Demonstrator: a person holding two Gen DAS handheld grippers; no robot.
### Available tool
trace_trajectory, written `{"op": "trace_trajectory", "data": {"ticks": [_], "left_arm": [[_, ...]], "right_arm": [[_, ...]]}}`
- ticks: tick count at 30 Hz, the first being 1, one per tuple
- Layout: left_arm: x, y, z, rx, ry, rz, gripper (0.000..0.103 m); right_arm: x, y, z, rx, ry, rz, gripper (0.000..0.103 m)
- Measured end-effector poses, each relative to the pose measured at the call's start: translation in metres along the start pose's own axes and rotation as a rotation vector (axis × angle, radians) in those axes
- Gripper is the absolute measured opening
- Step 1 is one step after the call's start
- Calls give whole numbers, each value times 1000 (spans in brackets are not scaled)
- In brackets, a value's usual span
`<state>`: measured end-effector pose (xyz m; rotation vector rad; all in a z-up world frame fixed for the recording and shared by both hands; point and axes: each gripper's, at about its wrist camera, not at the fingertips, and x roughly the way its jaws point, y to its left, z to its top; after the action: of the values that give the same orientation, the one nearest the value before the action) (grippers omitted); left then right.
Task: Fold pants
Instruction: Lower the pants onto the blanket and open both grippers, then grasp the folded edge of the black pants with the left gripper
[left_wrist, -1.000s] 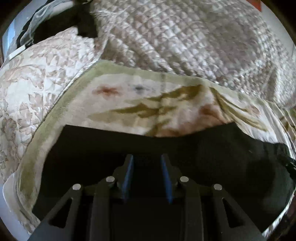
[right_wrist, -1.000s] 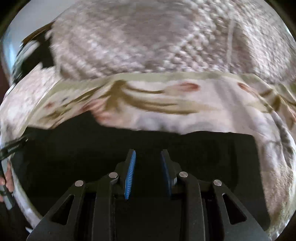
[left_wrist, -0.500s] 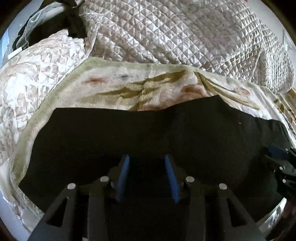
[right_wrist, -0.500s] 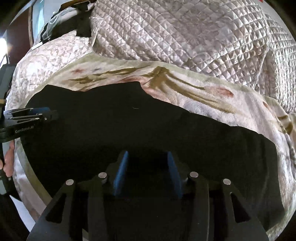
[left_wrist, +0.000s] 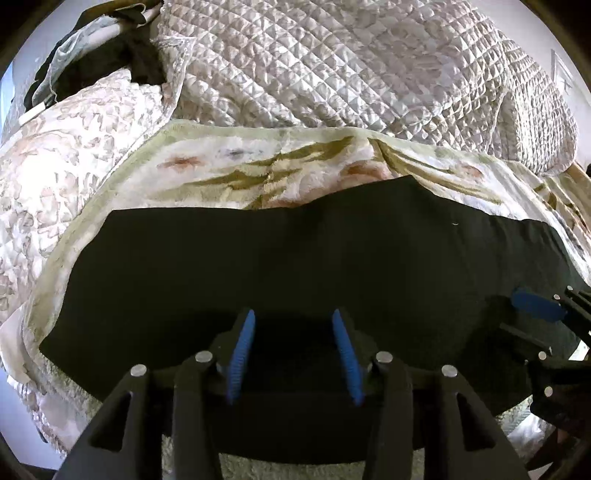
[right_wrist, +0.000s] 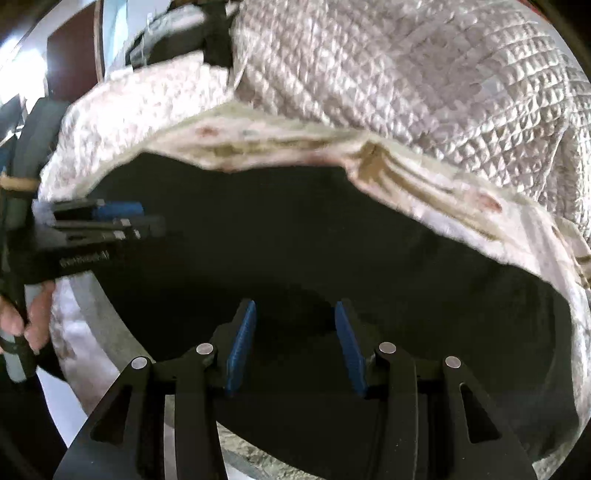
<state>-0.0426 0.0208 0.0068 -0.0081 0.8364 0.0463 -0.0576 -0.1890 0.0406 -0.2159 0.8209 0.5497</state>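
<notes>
The black pants (left_wrist: 295, 258) lie flat in a long band across a floral blanket (left_wrist: 258, 170) on the bed; they also fill the middle of the right wrist view (right_wrist: 314, 240). My left gripper (left_wrist: 293, 317) is open and empty, just above the pants' near edge. My right gripper (right_wrist: 295, 310) is open and empty over the pants too. The right gripper shows at the right edge of the left wrist view (left_wrist: 539, 310), and the left gripper at the left of the right wrist view (right_wrist: 118, 218), held by a hand (right_wrist: 33, 317).
A quilted cream bedspread (left_wrist: 369, 74) is heaped behind the blanket. A floral pillow (left_wrist: 55, 155) lies at the left, with dark clothing (left_wrist: 103, 62) behind it. The bed's near edge runs just below the pants.
Both grippers have opened wider and pulled back and up from the pants. More of the pants now shows, lying flat. The right wrist view has swung left.
</notes>
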Motion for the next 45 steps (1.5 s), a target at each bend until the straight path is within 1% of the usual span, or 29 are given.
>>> {"op": "trace_trajectory", "data": {"ticks": [6, 10, 12, 15, 19, 20, 23, 28, 30, 32, 33, 35, 37, 40, 43, 45], "left_arm": [[-2, 6, 3, -9, -3, -2, 48], [3, 26, 6, -68, 2, 27, 48], [5, 34, 6, -88, 1, 17, 48], [5, 38, 8, -82, -2, 20, 48], [4, 51, 12, -99, 0, 2, 48], [3, 53, 14, -98, -2, 11, 48], [0, 64, 16, -95, -13, 91, 50], [1, 113, 18, -220, 4, 153, 50], [-1, 131, 17, -266, -7, 184, 53], [-3, 147, 14, -307, -15, 214, 60], [-3, 153, 12, -322, -14, 222, 61], [0, 163, 9, -351, -6, 228, 66], [3, 168, 7, -369, -5, 223, 69], [7, 163, 7, -339, -7, 231, 73], [11, 154, 8, -316, -6, 244, 73], [12, 150, 10, -300, -7, 238, 62]], "right_arm": [[-4, -7, 1, 34, -10, -3, 47], [-4, -11, 1, 62, -9, -12, 47], [-3, -11, 2, 66, -6, -11, 47], [-2, -13, 1, 61, -8, -14, 47], [-3, -17, 2, 81, -14, -21, 47], [-4, -18, 2, 87, -15, -22, 47], [-6, -19, 3, 107, -17, -21, 47], [-7, -18, 3, 112, -21, -17, 47], [-6, -18, 3, 111, -19, -18, 47], [-6, -18, 3, 110, -20, -15, 47], [-5, -18, 3, 111, -20, -14, 47], [-5, -18, 3, 113, -20, -12, 47], [-3, -19, 4, 116, -19, -8, 47], [-2, -17, 4, 115, -19, -3, 47], [-1, -18, 5, 116, -19, 1, 47], [0, -19, 5, 120, -19, 3, 47]]}}
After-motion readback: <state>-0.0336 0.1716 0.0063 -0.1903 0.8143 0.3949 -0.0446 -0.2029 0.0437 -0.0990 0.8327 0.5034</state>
